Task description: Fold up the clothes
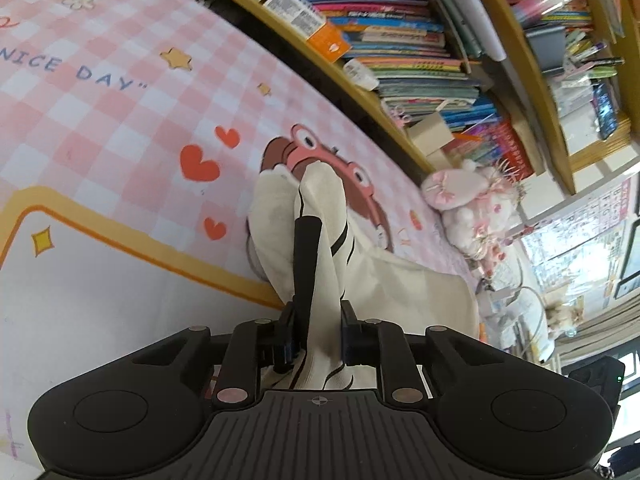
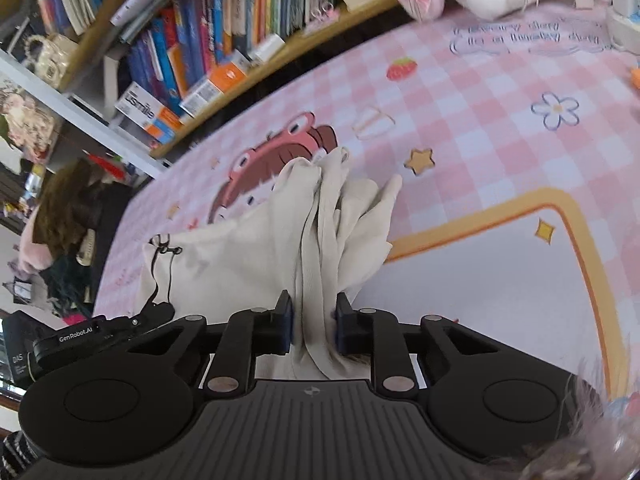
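Gripping one bunched edge each, the left tongs (image 1: pixel 316 276) and right tongs (image 2: pixel 314 312) are clamped on the cream garment (image 2: pixel 248 248), so it can be raised and spread for folding. Its body trails onto the pink checked counter (image 2: pixel 500 120), toward 12 o'clock of each tool. Books (image 1: pixel 400 20) stand beyond, clear of the work.

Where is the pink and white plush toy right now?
In the left wrist view the pink and white plush toy lies right of the cream garment, on the pink checked cloth below the wooden bookshelf; the right wrist view shows it top right.
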The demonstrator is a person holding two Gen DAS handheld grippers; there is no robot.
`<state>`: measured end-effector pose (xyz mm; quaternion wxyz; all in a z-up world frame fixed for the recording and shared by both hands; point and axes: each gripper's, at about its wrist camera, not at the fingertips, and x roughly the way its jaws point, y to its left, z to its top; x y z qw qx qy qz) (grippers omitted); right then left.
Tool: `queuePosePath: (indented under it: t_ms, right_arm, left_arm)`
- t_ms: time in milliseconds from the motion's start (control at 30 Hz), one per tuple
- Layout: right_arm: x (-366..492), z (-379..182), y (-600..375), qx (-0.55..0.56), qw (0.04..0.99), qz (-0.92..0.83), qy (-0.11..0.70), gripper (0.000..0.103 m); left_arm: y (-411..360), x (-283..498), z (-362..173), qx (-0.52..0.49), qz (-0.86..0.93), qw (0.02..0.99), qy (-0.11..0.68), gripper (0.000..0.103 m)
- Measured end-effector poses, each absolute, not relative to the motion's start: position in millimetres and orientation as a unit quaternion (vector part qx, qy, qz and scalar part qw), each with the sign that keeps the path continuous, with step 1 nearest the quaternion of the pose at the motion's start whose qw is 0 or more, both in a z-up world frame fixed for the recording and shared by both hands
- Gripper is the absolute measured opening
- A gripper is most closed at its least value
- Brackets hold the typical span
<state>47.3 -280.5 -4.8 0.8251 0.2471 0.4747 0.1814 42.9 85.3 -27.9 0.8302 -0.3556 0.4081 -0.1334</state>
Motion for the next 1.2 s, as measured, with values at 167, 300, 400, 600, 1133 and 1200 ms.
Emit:
queuePosePath:
  t_ms: [167,300,400,600,1133,1200]
  right_arm:
    - [48.9,10.4,-281.6,0.245,0.832,0.188,0.460,0.018]
    - [60.2,23.5,-280.6,0.236,0.839,0.199,0.447,0.018]
    - [73.9,31.4,-277.4,0.224,0.845,0.206,0.440,0.018]
    - [107.3,39.2,-271.2,0.210,0.855,0.211,0.425,0.018]
    - [209.3,29.2,-252.5,0.183,0.871,0.213,0.404,0.018]
    - [224.0,27.1,-250.5,0.180,0.873,0.212,0.401,0.018]
  left_arm:
    - [85.4,45.6,-14.8,-0.359,-0.142,0.835,0.393,0.018]
    - [88.0,57.5,-5.5,-0.363,-0.149,0.836,0.383,0.018]
    - [90.1,72.1,0.9,-0.359,-0.153,0.840,0.376,0.018]
    - [95.4,106.6,7.9,-0.352,-0.157,0.848,0.363,0.018]
    - [107.8,210.3,8.5,-0.331,-0.163,0.859,0.355,0.018]
    - [108.1,224.3,7.8,-0.328,-0.162,0.861,0.354,0.018]
